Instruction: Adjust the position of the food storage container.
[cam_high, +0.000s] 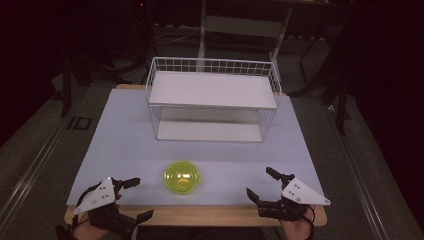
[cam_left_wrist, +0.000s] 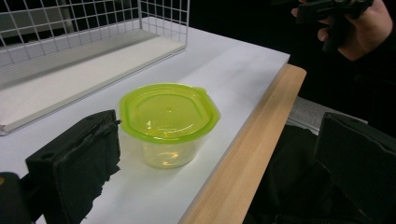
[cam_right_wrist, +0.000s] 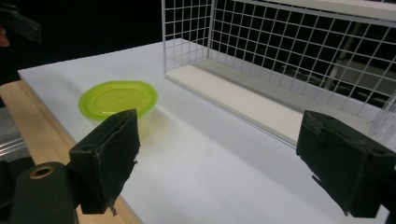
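A tub (cam_high: 183, 178) with a green lid (cam_left_wrist: 168, 111) stands on the white table (cam_high: 120, 135) near its front edge, about midway between the two grippers and touching neither. The left gripper (cam_high: 134, 198) hovers at the front left corner, jaws spread wide and empty. The right gripper (cam_high: 260, 184) sits at the front right, jaws likewise spread with nothing between them. Behind the tub, well apart from it, a white wire rack (cam_high: 212, 100) with two shelves stands on the table's far half. The tub's body looks clear and may be empty, though the tinted plastic makes that hard to judge. A wooden edge (cam_left_wrist: 252, 154) runs along the table's front.
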